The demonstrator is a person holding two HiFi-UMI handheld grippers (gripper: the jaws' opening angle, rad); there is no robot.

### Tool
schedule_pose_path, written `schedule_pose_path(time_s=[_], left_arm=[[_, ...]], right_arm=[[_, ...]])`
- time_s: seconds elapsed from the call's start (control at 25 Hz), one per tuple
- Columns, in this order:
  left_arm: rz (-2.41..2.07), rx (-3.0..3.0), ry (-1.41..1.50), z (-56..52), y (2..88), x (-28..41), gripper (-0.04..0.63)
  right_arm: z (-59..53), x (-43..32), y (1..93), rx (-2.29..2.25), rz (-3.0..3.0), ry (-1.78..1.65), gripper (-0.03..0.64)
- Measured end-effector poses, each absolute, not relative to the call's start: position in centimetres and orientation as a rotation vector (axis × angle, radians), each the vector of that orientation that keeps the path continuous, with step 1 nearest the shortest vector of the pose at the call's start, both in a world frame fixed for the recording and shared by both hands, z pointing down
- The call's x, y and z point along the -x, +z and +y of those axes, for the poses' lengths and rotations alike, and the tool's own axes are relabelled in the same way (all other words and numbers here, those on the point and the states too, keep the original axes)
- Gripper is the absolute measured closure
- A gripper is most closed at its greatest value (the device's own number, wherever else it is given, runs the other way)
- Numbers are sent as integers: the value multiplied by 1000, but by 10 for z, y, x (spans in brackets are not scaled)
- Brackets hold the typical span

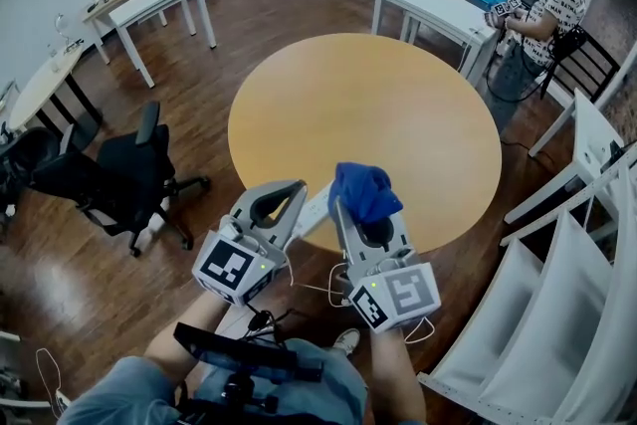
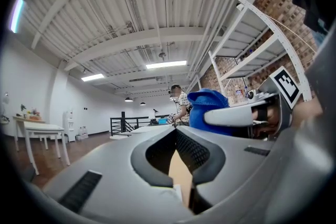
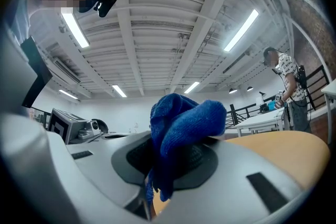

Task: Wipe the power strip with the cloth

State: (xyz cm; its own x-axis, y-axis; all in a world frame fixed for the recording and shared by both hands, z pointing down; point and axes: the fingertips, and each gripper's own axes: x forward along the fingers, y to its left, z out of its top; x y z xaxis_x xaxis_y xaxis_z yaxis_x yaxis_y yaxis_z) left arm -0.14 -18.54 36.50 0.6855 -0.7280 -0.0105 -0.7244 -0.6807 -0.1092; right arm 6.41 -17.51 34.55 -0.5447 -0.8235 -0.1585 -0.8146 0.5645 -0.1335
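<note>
Holding the cloth (image 1: 364, 188) in the right gripper (image 1: 345, 204), we've got its jaws clamped on a fold, w/ most of the blue fabric bunched up loose above the tips. The left gripper (image 1: 298, 186) has its jaws fully together and nothing seen btwn them. The power strip (image 1: 315, 206) is, as far as we can judge, the white bar lying btwn the two grippers at the near edge of the round table (image 1: 398, 105). It's mostly hidden.

Risks from here:
- Strip sits right at the near rim and nothing braces it. A wipe stroke pulled toward us could drag it off the edge.
- The white cable (image 1: 309, 292) hangs below the rim by our lap, so a snag there would tug the strip too.
- Cloth is gripped by one fold only. Friction on the strip may pull it out, or the hard jaw tips may scrape instead of fabric.
- The bunched cloth blocks our head view of the contact spot.

Room: the tabletop ahead is bare, so there's plenty of space fwd and to both sides. We'd wipe away from the rim. The office chair (image 1: 129, 174) at left and the white shelving (image 1: 557, 314) at right are well apart from both grippers.
</note>
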Motion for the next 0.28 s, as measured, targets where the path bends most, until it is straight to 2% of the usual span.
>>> schedule_pose_path(time_s=[0.28], left_arm=[[1185,2802,-57,-187,364,-3,589]], right_arm=[[-179,-67,342,1386,2584,-58,546]])
